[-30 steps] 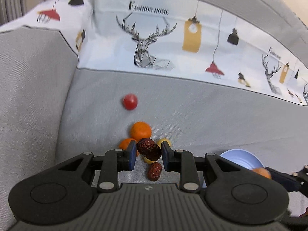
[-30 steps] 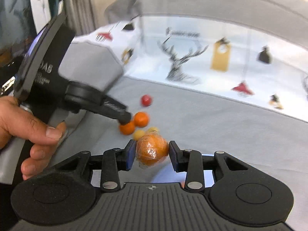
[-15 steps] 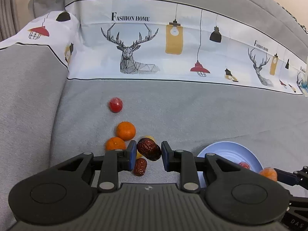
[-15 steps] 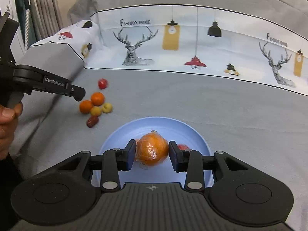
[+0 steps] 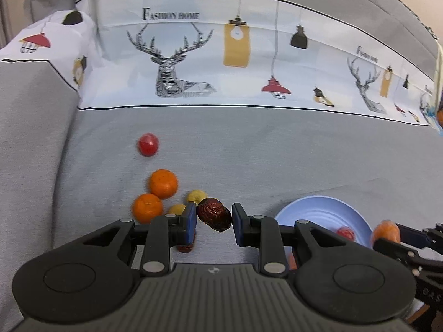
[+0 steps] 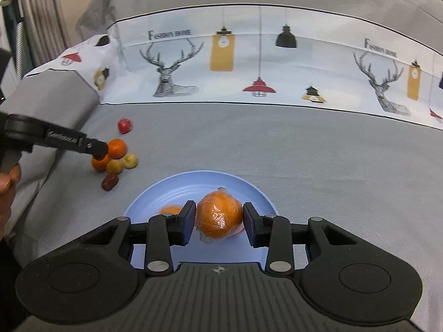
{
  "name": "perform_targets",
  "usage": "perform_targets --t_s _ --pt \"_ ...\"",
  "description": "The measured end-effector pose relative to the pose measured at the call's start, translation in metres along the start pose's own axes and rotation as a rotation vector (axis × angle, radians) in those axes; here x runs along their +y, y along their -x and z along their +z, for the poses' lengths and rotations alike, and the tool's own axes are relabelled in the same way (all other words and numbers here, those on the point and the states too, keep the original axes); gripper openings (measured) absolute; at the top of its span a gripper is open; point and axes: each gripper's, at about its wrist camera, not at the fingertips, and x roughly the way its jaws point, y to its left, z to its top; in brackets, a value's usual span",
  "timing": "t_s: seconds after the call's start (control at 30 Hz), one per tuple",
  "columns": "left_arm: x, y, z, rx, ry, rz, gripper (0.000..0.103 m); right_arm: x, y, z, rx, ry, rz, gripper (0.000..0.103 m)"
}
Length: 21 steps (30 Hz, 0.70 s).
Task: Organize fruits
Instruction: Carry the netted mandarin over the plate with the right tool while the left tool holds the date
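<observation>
the landmark here is the blue plate (image 6: 257, 193), lying on a grey sofa seat (image 6: 304, 152) below a printed cover with deer and lamps (image 6: 249, 55).

far left of the plate, a loose group of fruit sits on the seat: a red fruit (image 5: 148, 144) farthest back, two oranges (image 5: 163, 183) touching each other, two small yellow fruits (image 6: 130, 160) just beside them, and one dark red date (image 6: 110, 181) lying nearest the plate's left side.

above that group, the left hand-held gripper (image 5: 214, 220) is clamped on a second wrinkled date (image 5: 214, 214), pinched between its blue pads and lifted off the seat; from this view the plate lies to its right.

over the plate, the right hand-held gripper (image 6: 219, 221) grips a plastic-wrapped orange (image 6: 218, 215) between its pads, above the plate's near half. whether the wrapped orange touches the plate cannot be told. on the plate, left of the wrapped orange, another orange fruit (image 6: 170, 210) shows partly behind the left finger, and a small red fruit (image 5: 345, 233) lies there too.
</observation>
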Motion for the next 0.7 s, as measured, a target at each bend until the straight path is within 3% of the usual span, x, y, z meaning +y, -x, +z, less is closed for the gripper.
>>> perform_targets --t_s 0.3,0.7 --pt "-0.013 0.002 -0.003 -0.013 -0.050 -0.064 0.030 -0.010 0.001 0.002 -0.012 -0.059 -0.029 0.039" --pt "-0.033 -0.001 -0.011 -0.004 -0.167 -0.092 0.030 -0.011 -0.003 0.002 -0.008 -0.075 -0.042 0.039"
